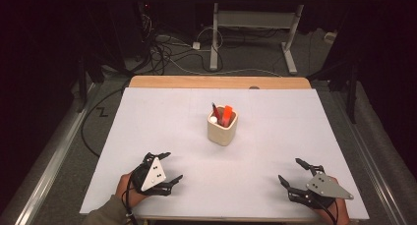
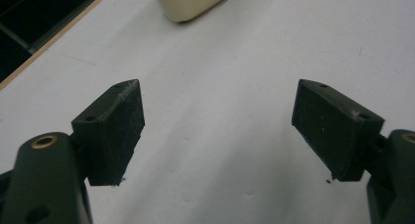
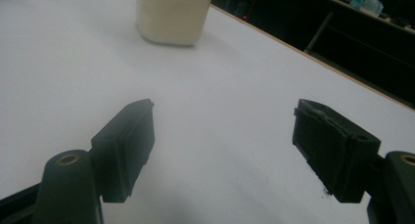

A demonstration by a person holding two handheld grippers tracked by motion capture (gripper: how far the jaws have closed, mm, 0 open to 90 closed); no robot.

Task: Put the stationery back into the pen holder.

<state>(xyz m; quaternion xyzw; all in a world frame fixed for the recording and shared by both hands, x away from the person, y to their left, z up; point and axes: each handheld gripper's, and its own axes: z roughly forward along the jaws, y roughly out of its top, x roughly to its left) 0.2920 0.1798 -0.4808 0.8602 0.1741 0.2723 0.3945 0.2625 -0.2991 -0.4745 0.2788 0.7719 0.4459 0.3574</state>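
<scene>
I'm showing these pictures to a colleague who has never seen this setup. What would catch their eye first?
Most striking is the cream cup standing alone at the middle of the white table, with an orange marker and a red pen poking out of it. Next come the two black grippers near the table's front edge, the left gripper and the right gripper, both open and empty, pointing towards the cup.

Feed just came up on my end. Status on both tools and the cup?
Left tool open, empty. Right tool open, empty. Cream cup upright mid-table, pens inside, untouched. Nothing between tools and cup.
</scene>
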